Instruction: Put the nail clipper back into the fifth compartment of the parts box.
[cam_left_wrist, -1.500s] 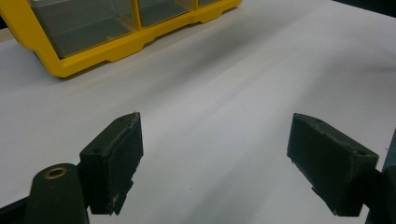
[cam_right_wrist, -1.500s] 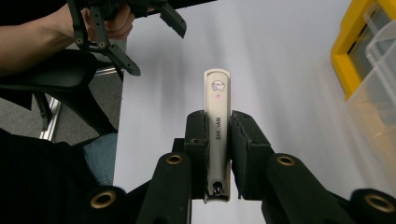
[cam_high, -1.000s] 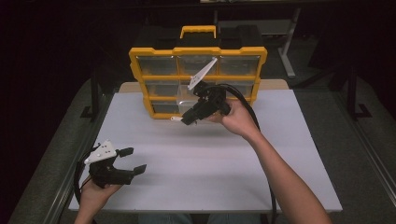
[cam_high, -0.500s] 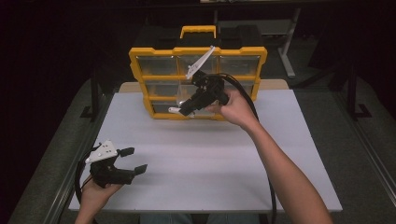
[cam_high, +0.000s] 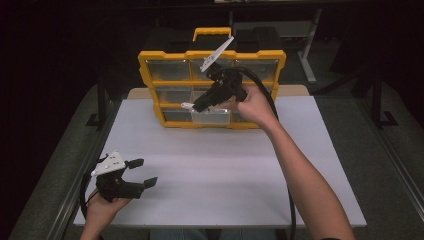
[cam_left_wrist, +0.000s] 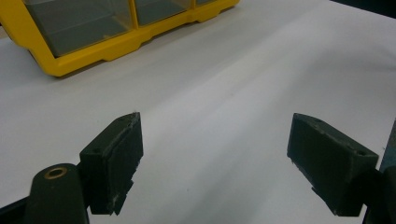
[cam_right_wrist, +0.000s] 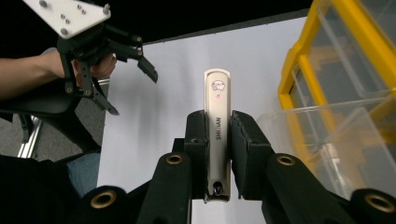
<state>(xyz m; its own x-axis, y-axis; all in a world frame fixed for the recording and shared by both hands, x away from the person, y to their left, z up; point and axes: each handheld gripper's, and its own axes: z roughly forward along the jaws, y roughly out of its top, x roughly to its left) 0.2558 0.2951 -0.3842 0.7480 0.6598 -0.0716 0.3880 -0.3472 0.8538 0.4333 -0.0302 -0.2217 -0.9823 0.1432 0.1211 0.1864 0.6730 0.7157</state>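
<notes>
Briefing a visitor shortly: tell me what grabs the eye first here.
The yellow organiser box with clear plastic drawers stands at the white table's far edge. In front of it the right gripper clamps a slim silver nail clipper by a pulled-out drawer. The left gripper rests open near the front-left corner.

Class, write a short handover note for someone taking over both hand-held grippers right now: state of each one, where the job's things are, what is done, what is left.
Right hand-held gripper: shut on a nail clipper, held up in front of the yellow organizer box.
Left hand-held gripper: open, holding nothing, low over the white table at its near left corner.
The organizer stands upright at the table's far edge; a clear drawer in its bottom row is pulled out, just below the clipper.
Done: clipper gripped, drawer open.
Left, probably: lower the clipper into that drawer, release, push the drawer shut.
</notes>
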